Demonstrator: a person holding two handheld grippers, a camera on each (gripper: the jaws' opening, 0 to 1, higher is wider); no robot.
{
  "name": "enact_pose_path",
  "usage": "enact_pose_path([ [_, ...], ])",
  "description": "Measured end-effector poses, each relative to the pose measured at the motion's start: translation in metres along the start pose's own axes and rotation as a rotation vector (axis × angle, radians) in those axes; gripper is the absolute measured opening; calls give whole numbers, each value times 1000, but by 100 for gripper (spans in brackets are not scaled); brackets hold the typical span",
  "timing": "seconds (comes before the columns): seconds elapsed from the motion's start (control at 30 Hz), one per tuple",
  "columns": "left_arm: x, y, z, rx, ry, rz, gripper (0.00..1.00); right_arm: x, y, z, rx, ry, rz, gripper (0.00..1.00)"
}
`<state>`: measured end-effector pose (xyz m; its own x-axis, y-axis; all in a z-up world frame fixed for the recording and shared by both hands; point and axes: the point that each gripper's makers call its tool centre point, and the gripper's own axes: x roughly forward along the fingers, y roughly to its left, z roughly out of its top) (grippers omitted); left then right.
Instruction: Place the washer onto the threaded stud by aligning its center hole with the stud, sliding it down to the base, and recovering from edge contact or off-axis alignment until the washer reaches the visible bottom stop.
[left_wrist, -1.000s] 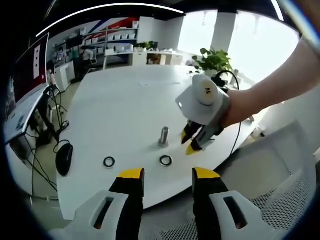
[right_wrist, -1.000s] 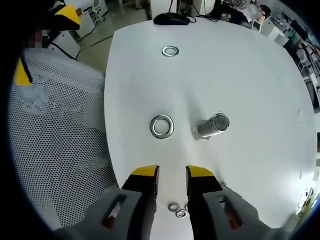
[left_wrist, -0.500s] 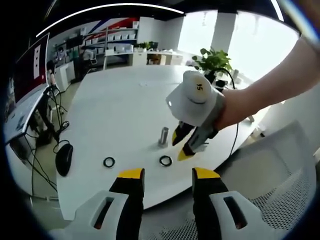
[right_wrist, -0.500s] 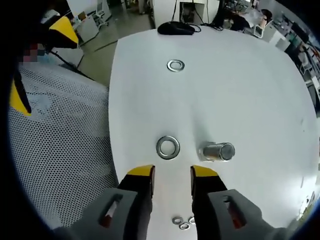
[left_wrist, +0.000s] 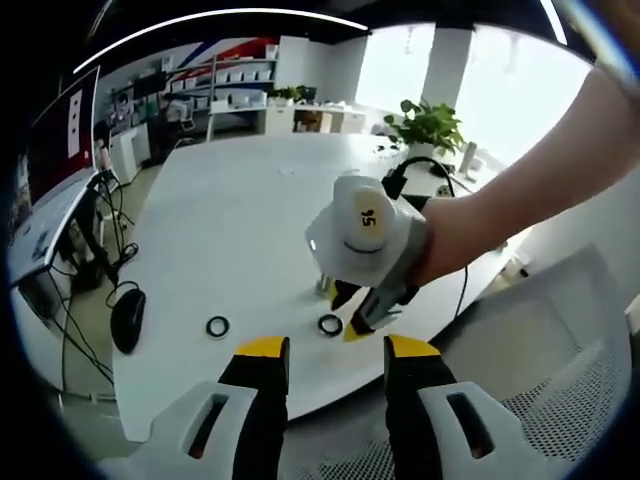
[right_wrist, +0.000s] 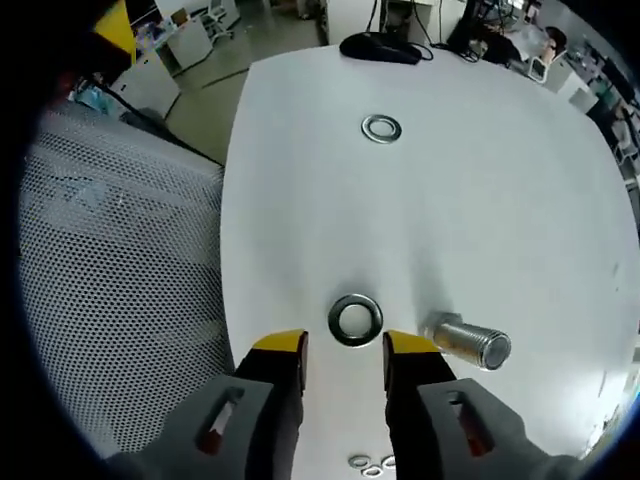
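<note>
Right gripper (right_wrist: 342, 345): jaws parted, empty, tips just short of washer (right_wrist: 355, 320), which lies flat on white table (right_wrist: 300, 180) at 12 o'clock from tips. Threaded stud (right_wrist: 468, 341) at 3 o'clock of washer, near, apart, bare. Second washer (right_wrist: 381, 128) far off at 12 o'clock; computer mouse (right_wrist: 378, 47) beyond.

Left gripper (left_wrist: 326, 346): parted, empty, held back off table edge; right gripper (left_wrist: 352, 312) over washer (left_wrist: 331, 324).

Progress: grasp not yet made; lift, align, slide to base all left.
</note>
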<state>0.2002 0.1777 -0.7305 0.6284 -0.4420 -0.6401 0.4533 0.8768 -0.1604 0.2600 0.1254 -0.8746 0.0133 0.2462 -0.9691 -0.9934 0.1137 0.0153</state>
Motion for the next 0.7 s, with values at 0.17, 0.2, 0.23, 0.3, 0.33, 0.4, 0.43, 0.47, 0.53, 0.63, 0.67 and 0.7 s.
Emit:
enact_pose_path([
  [0.17, 0, 0, 1, -2, -5, -1, 36, 5, -1, 3, -6, 6, -2, 32],
  [0.2, 0, 0, 1, -1, -5, -2, 36, 6, -1, 3, -9, 10, -1, 32],
  [0.23, 0, 0, 1, 0, -5, -2, 36, 7, 0, 3, -18, 14, -1, 32],
  [0.3, 0, 0, 0, 0, -4, -4, 36, 7, -2, 4, -32, 19, -14, 30],
  [0.33, 0, 0, 0, 0, -3, -4, 36, 7, -2, 5, -38, 16, -13, 30],
  [0.4, 0, 0, 0, -1, -4, -4, 36, 6, -2, 5, -36, 21, -13, 30],
  [0.43, 0, 0, 1, -1, -4, -5, 36, 6, -2, 5, -40, 22, -13, 30],
  [0.47, 0, 0, 1, 0, -4, -4, 36, 7, -2, 5, -49, 22, -13, 30],
  [0.53, 0, 0, 1, -1, -4, -5, 36, 7, -2, 5, -53, 23, -13, 30],
  [0.63, 0, 0, 1, -1, -3, -6, 36, 7, -2, 6, -60, 41, -9, 30],
  [0.67, 0, 0, 0, 0, -3, -6, 36, 7, -2, 5, -72, 52, -8, 30],
  [0.7, 0, 0, 1, 0, -2, -7, 36, 8, -3, 5, -77, 58, -6, 29],
])
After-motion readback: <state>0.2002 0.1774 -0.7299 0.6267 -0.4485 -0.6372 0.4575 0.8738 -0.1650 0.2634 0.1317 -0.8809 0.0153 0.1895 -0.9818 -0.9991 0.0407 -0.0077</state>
